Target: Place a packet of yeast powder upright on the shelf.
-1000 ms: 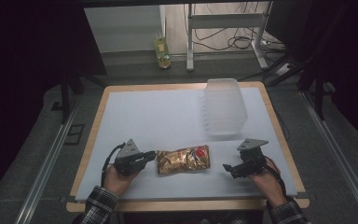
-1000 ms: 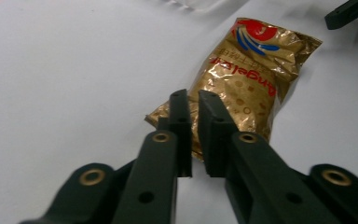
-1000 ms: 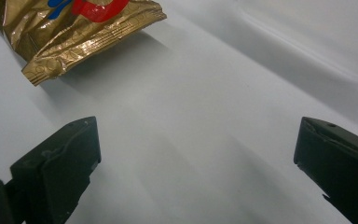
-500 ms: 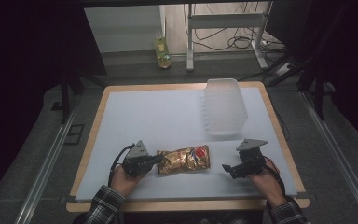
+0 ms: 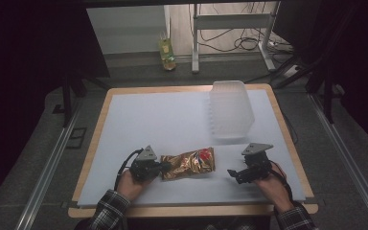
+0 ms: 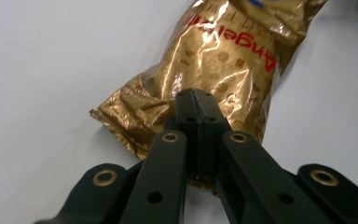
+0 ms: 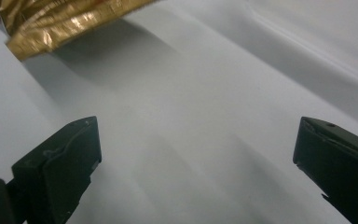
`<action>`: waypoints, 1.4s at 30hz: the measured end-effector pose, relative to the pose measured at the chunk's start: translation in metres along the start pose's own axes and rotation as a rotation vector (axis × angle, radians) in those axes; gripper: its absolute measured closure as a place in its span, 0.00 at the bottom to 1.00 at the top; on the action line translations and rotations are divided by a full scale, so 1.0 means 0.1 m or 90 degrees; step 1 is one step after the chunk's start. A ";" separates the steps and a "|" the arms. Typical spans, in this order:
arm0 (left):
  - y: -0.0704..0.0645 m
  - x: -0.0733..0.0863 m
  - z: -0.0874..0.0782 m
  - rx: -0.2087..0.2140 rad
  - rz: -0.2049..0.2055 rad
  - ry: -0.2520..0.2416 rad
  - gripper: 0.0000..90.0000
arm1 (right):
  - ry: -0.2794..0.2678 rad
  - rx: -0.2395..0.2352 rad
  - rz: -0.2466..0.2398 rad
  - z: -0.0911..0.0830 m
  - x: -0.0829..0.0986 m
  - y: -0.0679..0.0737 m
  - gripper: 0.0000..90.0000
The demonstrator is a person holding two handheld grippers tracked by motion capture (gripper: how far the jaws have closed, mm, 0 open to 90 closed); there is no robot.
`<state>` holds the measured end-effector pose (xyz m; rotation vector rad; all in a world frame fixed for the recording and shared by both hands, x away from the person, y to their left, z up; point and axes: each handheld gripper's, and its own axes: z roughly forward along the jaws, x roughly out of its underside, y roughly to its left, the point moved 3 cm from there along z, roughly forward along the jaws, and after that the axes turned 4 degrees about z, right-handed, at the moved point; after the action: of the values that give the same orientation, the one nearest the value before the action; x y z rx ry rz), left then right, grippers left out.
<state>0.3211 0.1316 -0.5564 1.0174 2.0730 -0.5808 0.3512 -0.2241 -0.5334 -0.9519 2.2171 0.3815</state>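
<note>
Low, left hand-held gripper (image 6: pixel 196 105) pinches gold bag (image 6: pixel 214 60).

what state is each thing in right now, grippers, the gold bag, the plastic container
left gripper: shut, jaws pinching the near end of the gold snack bag
right gripper: open, jaws wide apart, holding nothing, short of the bag
gold snack bag: sealed, lying flat on the white sheet between the grippers
clear plastic container: untouched at the far right of the table
</note>
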 end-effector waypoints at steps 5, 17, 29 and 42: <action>0.02 0.13 -0.02 -0.031 0.018 0.047 1.00 | -0.003 -0.001 -0.007 -0.01 -0.01 0.01 0.01; 0.02 0.13 -0.01 -0.028 0.023 0.046 1.00 | -0.001 -0.049 -0.001 -0.01 -0.05 0.09 0.01; 0.04 0.13 -0.02 -0.021 0.015 0.045 1.00 | 0.011 -0.127 0.009 0.08 -0.18 0.25 0.02; 0.04 0.13 -0.02 -0.021 0.014 0.045 1.00 | 0.033 -0.209 0.064 0.23 -0.44 0.37 0.02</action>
<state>0.3180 0.1412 -0.5657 1.0547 2.1235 -0.5036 0.3566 -0.1641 -0.5197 -1.0301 2.2974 0.7951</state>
